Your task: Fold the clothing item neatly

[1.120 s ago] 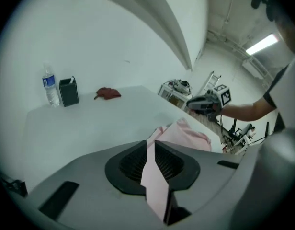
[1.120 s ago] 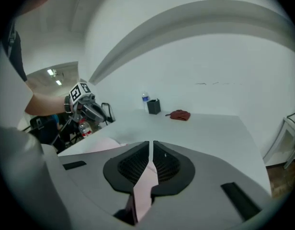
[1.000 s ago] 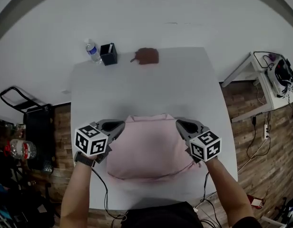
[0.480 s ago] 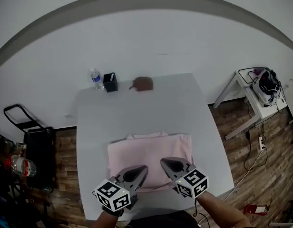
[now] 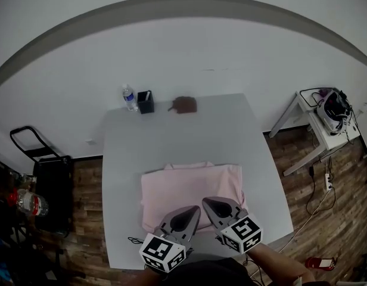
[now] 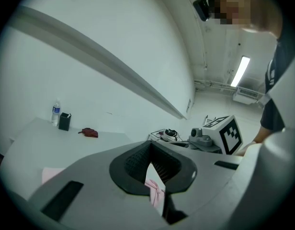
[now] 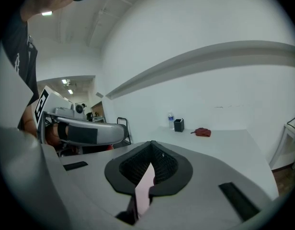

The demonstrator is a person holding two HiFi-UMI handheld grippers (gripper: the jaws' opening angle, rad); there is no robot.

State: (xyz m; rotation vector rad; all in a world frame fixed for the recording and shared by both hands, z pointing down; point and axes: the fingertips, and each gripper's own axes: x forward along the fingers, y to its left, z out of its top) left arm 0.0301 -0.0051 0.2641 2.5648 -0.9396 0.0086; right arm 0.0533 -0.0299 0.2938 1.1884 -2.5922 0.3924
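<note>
White walls and a wood floor surround the grey bench [image 5: 189, 130], where the pink garment [image 5: 192, 183] lies as a neat rectangle in the lower middle of the head view. A second ago both tools held its far corners higher in the frame. They have since drawn those corners down to the near edge. The left hand-held gripper [image 5: 193, 212] and the right hand-held gripper [image 5: 208, 204] are each clamped tight on a pinch of the pink cloth. To me that looks like one fold laid over, with letting go probably next.
</note>
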